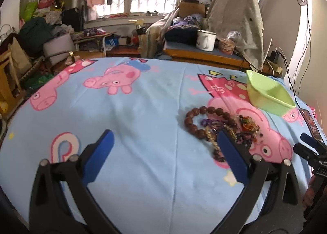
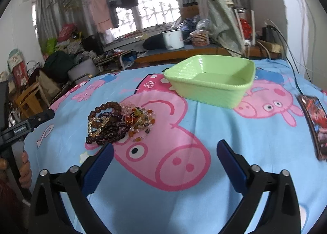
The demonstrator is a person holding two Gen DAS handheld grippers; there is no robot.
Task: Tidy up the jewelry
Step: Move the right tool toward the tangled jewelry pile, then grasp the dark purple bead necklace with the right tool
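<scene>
A heap of bead bracelets (image 1: 222,127) (image 2: 118,123) lies on a blue cartoon-pig bedsheet (image 1: 143,111) (image 2: 204,127): big brown beads, purple, amber and clear strands tangled together. A light green square basket (image 1: 267,95) (image 2: 214,83) stands empty behind the heap. My left gripper (image 1: 165,138) is open over bare sheet, its right finger overlapping the near edge of the heap. My right gripper (image 2: 165,148) is open too, nothing between its blue pads, with the heap just past its left finger. The right gripper's tip (image 1: 310,142) shows at the left wrist view's right edge.
A dark phone-like slab (image 2: 312,123) (image 1: 310,125) lies on the sheet at the far right. Beyond the bed stand a low table with a white enamel mug (image 1: 205,40) (image 2: 172,39), piled clothes and a window. A hand (image 2: 24,170) grips the left gripper's handle.
</scene>
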